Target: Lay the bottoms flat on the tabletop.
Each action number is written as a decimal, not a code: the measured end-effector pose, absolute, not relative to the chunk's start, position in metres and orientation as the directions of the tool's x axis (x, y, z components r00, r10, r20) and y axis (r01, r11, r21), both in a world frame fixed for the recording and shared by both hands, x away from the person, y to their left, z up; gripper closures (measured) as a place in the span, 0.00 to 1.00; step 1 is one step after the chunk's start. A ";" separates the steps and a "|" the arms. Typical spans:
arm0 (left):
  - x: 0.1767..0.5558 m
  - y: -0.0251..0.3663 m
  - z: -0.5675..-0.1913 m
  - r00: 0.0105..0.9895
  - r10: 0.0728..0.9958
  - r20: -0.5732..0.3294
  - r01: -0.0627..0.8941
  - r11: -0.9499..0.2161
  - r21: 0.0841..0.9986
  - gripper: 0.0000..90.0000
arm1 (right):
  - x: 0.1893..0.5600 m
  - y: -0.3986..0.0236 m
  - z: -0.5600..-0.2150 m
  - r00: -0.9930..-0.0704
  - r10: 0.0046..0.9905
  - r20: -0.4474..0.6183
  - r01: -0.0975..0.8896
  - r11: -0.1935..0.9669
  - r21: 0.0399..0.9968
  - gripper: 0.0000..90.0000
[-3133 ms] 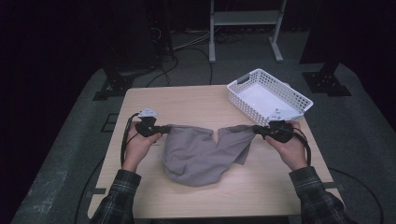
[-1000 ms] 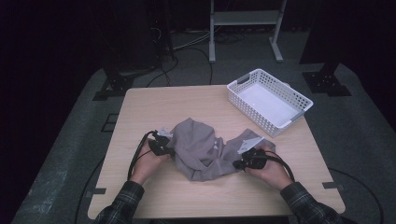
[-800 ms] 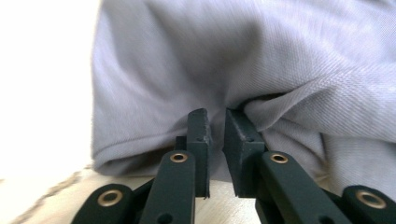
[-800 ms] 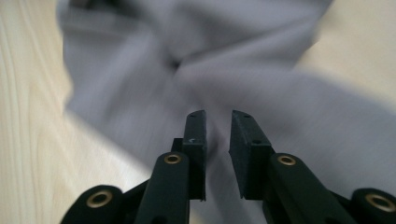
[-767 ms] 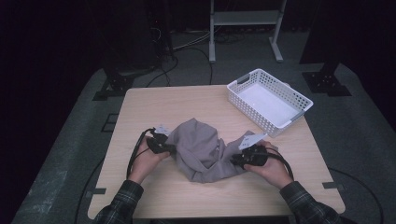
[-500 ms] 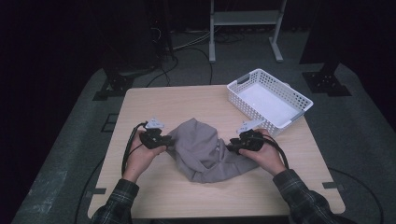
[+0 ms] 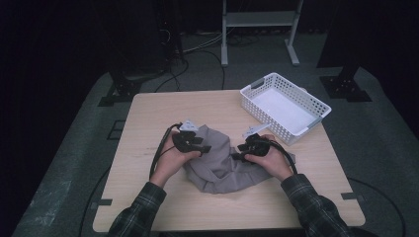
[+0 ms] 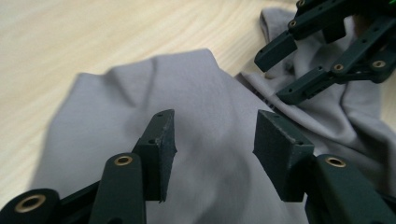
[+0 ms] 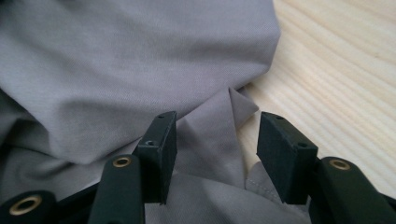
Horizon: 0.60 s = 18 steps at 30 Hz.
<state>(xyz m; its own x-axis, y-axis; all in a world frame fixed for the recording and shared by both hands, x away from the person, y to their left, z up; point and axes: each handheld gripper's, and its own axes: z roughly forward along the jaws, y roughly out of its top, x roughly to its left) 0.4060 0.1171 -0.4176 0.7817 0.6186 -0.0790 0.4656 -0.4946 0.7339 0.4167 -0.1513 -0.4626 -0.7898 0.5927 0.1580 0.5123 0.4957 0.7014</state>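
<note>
Between the two tongs a grey cloth [image 7: 217,165] lies bunched in a loose heap on the wooden counter [image 7: 148,118], near the person's edge of it. Left tongs [image 7: 203,148] hang over the cloth's left side; their jaws have just been opening and now stand apart, with a rounded fold beneath the gap and nothing pinched. Right tongs [image 7: 238,152] sit at the cloth's right side, facing the left pair across the heap. Their jaws have likewise just been opening and stand apart; a pointed corner of fabric [image 9: 238,105] lies past the gap, seemingly free of both pads, though the view there is close and partly blocked. Beyond the right tongs, toward the far right corner of the counter, a white basket [image 7: 316,104] stands well apart from the cloth.
</note>
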 end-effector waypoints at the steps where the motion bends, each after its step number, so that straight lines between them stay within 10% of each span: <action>1: 0.408 0.114 -0.422 0.783 0.616 -0.083 0.471 -0.502 0.725 0.53 | 0.417 -0.150 -0.464 -0.791 0.591 0.159 0.514 0.500 0.697 0.51; 6: 0.414 0.106 -0.437 0.781 0.622 -0.050 0.487 -0.558 0.671 0.72 | 0.415 -0.144 -0.471 -0.797 0.586 0.145 0.511 0.525 0.680 0.60; 10: 0.414 0.111 -0.438 0.768 0.636 -0.068 0.509 -0.544 0.667 0.94 | 0.412 -0.140 -0.472 -0.802 0.586 0.115 0.492 0.539 0.683 0.87; 18: 0.413 0.123 -0.425 0.748 0.659 -0.077 0.489 -0.470 0.735 0.96 | 0.409 -0.149 -0.463 -0.774 0.632 0.028 0.474 0.549 0.689 0.97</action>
